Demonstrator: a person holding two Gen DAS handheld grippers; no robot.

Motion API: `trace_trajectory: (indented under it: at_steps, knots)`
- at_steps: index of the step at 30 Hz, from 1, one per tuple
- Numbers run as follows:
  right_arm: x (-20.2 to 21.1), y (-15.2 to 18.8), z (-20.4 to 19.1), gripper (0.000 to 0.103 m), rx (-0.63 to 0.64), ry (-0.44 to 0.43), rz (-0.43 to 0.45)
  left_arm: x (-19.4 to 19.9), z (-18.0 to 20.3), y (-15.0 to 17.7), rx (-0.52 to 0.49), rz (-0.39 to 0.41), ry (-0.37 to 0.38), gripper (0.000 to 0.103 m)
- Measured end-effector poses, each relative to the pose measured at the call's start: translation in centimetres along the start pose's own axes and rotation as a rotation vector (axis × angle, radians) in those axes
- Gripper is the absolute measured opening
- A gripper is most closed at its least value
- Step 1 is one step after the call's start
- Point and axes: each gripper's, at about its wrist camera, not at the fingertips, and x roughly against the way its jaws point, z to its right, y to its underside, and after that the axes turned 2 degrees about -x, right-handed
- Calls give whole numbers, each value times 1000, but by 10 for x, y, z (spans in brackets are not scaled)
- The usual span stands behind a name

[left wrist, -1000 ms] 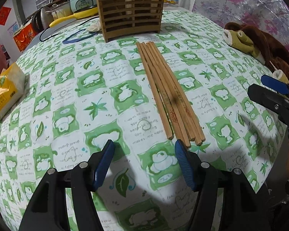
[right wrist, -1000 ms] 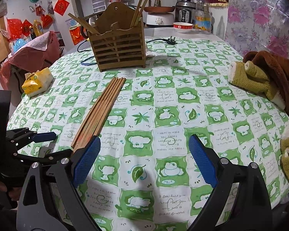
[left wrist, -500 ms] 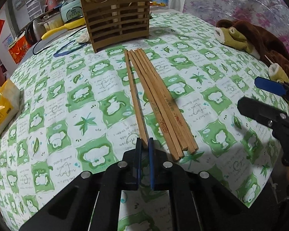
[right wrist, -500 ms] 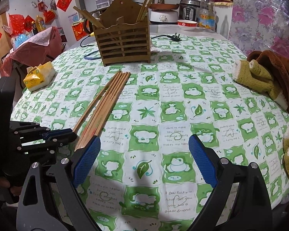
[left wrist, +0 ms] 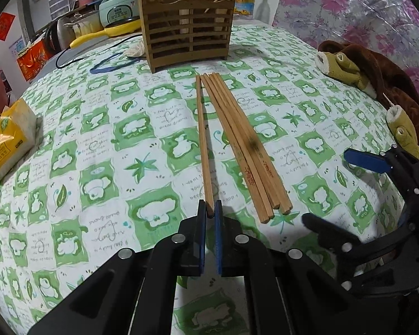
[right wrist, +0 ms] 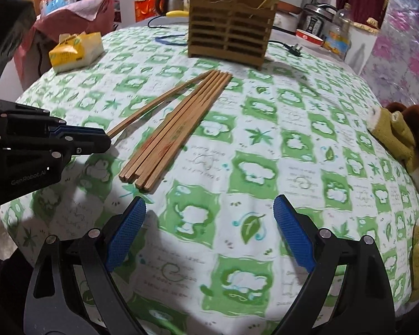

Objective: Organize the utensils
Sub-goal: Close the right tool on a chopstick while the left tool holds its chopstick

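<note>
Green-and-white checked cloth (left wrist: 69, 145) covers the table. Left claw (left wrist: 209, 209) is clamped on the near end of one chopstick (left wrist: 202, 145); the other chopsticks (left wrist: 243, 145) lie bundled just to its right. Right claw (right wrist: 209, 217) gapes wide, holding nothing. Wooden holder (left wrist: 187, 33) stands beyond.

- I see a yellow tissue pack (left wrist: 7, 139) at nine o'clock on my green-patterned tablecloth (left wrist: 97, 153).
- Brown plush slippers (left wrist: 377, 89) lie toward two o'clock.
- Rice cooker (left wrist: 118, 7) and blue cable (left wrist: 111, 65) sit near eleven.
</note>
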Motion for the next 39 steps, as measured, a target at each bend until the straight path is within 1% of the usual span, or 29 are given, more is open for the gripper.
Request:
trace_trajectory:
  at_steps: [3,10,14,19,22,24,26,32,36,39]
  knots:
    - [-4,1,-4,90,11,17,-4,-1,-1,1,6,-2,6,6]
    - [-10,-4,-5,90,-23,6,-4,-2,-5,1,24,-5,18,6]
    - [-13,-8,-5,90,-28,14,0,-3,-6,1,26,-6,21,6]
    - [-12,-9,3,89,-39,45,1,-4,-7,1,30,-7,23,6]
    - [-11,-7,14,89,-69,53,0,-4,-7,1,30,-6,24,6]
    - [-11,-7,18,86,-86,39,-6,-4,-7,1,32,-7,24,6]
    - [-13,-7,16,78,-85,26,-11,-5,-7,0,32,-7,25,6]
    - [-13,-8,4,69,-102,19,11,-6,-7,0,39,-5,29,6]
    - [-15,-10,-1,65,-114,17,19,-7,-8,0,49,1,35,6]
    - [-17,-12,-4,59,-125,11,30,-7,-9,-1,54,5,37,6]
